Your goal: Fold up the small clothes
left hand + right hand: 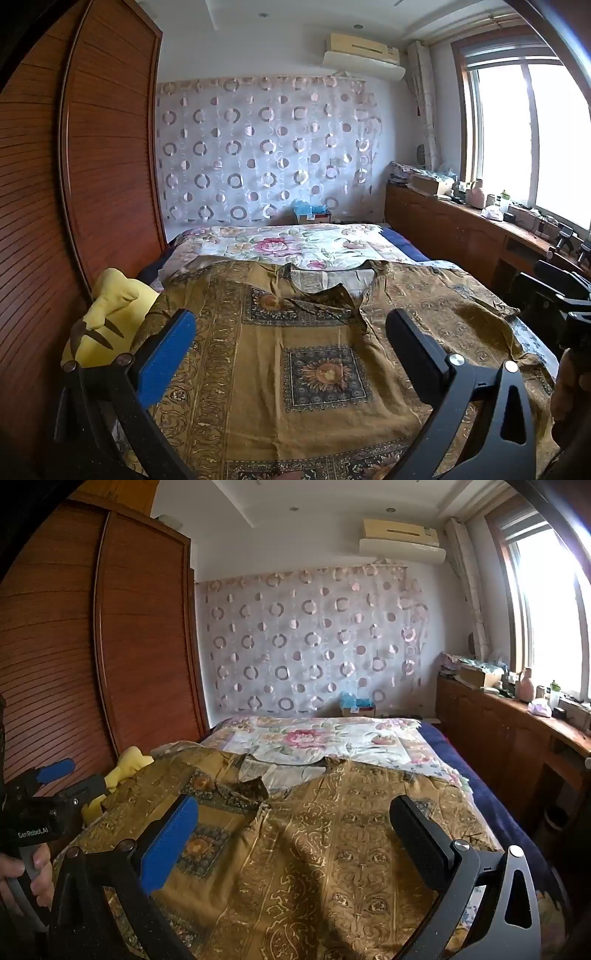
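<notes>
So far: nothing appears folded; the task looks to be at its very start.
Garment: a golden-brown patterned shirt (295,350) lies spread flat, front up, on the bed (288,240), neckline toward the far wall, hem nearest the cameras.
Collar: one flap of the neckline is turned over; the fabric below it shows shallow wrinkles, no crease from a fold.
Sleeves: both lie out to the sides, the left one reaching toward the yellow plush toy (107,317) at the bed's edge by the wardrobe (92,147).
Left gripper (291,350): jaws spread wide apart, nothing between them, hovering above the lower half of the shirt.
Right gripper (295,834): jaws likewise wide apart and empty, above the shirt's right side.
Hand (26,871): in the right wrist view, fingers wrap the left tool's handle.
Done: at most the laying-out and smoothing, judging by how the shirt lies.
Left: every fold, probably sleeves or sides inward first, then hem up toward the collar.
Other clothes: none visible to fold.
</notes>
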Demonstrator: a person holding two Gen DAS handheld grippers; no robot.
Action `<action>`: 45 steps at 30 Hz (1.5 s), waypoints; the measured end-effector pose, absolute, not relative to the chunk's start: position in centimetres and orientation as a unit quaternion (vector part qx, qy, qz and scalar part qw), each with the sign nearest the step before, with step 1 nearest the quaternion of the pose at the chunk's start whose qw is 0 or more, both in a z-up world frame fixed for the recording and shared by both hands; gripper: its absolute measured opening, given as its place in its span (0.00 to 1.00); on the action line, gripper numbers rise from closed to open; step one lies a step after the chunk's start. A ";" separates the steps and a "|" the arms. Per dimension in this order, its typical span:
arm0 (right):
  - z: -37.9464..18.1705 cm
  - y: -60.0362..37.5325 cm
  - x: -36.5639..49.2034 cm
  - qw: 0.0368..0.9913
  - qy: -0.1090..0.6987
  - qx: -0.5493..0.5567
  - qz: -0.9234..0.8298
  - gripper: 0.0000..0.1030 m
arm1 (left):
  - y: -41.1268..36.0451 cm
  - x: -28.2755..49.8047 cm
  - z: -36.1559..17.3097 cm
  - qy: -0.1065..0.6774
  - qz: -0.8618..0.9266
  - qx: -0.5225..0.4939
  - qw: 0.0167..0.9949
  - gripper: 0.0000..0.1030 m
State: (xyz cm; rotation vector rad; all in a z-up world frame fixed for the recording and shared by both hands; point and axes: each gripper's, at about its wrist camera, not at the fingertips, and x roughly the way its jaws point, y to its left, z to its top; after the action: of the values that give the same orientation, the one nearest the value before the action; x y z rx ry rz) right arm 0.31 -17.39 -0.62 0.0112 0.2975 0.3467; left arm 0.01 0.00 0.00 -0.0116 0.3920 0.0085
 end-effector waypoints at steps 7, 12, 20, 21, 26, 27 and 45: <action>-0.4 -17.7 0.6 0.972 0.154 0.006 0.175 1.00 | 0.0 0.0 0.0 0.193 0.004 -0.005 0.981 1.00; -0.5 -17.6 0.9 0.972 0.155 0.007 0.173 1.00 | 0.0 0.0 0.0 0.193 0.005 -0.004 0.981 1.00; -0.5 -17.8 0.6 0.973 0.154 0.007 0.171 1.00 | -0.1 0.0 0.0 0.193 0.005 -0.002 0.981 1.00; -0.4 -17.9 0.6 0.973 0.154 0.007 0.170 1.00 | -0.1 0.0 0.0 0.192 0.005 -0.002 0.981 1.00; -0.4 -17.9 0.5 0.973 0.153 0.007 0.170 1.00 | -0.1 0.0 0.0 0.193 0.005 -0.002 0.981 1.00; -0.4 -17.8 0.5 0.973 0.153 0.007 0.170 1.00 | -0.1 0.0 0.0 0.193 0.005 -0.002 0.981 1.00; -0.3 -17.7 0.2 0.973 0.153 0.007 0.170 1.00 | 0.4 -0.1 0.1 0.191 0.006 -0.001 0.982 1.00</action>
State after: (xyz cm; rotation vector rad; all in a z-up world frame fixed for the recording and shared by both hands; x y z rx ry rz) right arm 0.20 -17.71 -0.32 0.0147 0.3095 0.3425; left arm -0.07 0.38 0.12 -0.0023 0.3839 0.0125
